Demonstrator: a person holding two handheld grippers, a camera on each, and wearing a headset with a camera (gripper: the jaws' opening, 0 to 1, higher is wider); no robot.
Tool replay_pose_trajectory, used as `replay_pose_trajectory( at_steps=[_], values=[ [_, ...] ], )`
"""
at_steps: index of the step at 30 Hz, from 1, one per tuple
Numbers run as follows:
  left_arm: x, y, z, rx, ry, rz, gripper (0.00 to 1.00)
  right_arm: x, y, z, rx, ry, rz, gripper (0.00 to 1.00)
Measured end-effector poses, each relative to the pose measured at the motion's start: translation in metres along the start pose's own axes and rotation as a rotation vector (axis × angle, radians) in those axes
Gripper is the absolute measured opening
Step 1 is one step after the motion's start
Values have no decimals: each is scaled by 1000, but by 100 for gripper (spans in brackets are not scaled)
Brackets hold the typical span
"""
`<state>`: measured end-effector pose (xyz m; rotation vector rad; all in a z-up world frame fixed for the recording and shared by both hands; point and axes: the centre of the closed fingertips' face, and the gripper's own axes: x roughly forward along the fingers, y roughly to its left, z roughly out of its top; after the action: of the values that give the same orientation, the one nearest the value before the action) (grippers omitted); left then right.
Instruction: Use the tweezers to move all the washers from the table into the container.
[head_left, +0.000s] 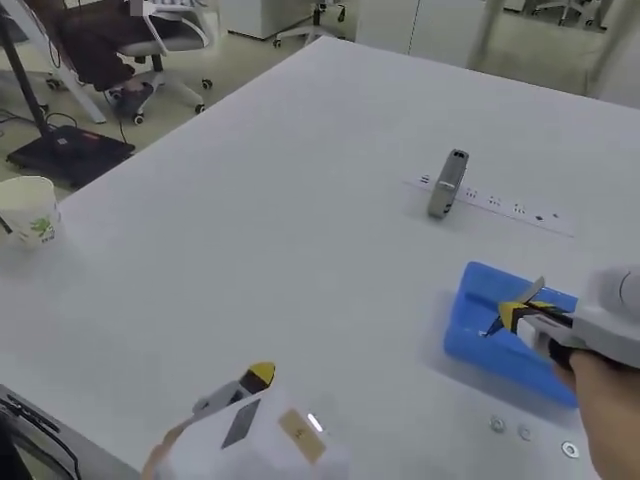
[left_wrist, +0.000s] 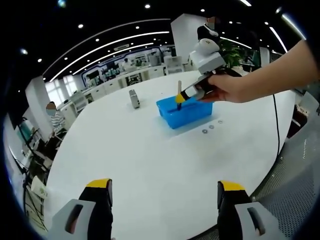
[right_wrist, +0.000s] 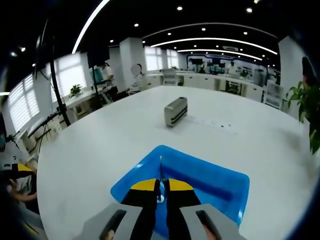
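Note:
The blue container (head_left: 500, 340) sits on the white table at the right. My right gripper (head_left: 512, 318) is shut on the metal tweezers (head_left: 532, 292) and holds them over the container, tips pointing down into it. In the right gripper view the jaws (right_wrist: 161, 186) pinch the tweezers (right_wrist: 160, 172) above the blue container (right_wrist: 205, 182); I cannot tell whether the tips hold a washer. Three washers (head_left: 525, 432) lie on the table just in front of the container, also seen as washers (left_wrist: 211, 127). My left gripper (left_wrist: 165, 186) is open and empty, low at the table's near edge (head_left: 250, 382).
A grey metal block (head_left: 447, 183) stands beside a white power strip (head_left: 500, 205) behind the container. A paper cup (head_left: 28, 210) sits at the far left edge. Office chairs and a black stand are on the floor beyond the table.

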<state>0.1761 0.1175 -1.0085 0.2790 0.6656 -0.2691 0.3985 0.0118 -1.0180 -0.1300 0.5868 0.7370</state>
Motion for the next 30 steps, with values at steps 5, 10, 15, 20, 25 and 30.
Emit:
replay_pose_trajectory(
  at_steps=[5, 10, 15, 20, 25, 30],
  values=[
    [0, 1, 0, 1, 2, 4, 88, -1, 3, 0, -23, 3, -1, 2],
    [0, 2, 0, -4, -1, 7, 88, 2, 3, 1, -31, 8, -4, 2],
    [-2, 3, 2, -9, -15, 10, 88, 2, -1, 7, -37, 3, -12, 3],
    [-5, 5, 7, -20, -47, 20, 87, -11, -4, 21, -38, -33, -32, 3],
    [-10, 2, 13, -50, -81, -2, 75, -27, 1, 31, -40, -65, -36, 3],
    [-13, -1, 19, -70, -116, -16, 68, -45, 6, 39, -56, -95, -42, 2]
  ],
)
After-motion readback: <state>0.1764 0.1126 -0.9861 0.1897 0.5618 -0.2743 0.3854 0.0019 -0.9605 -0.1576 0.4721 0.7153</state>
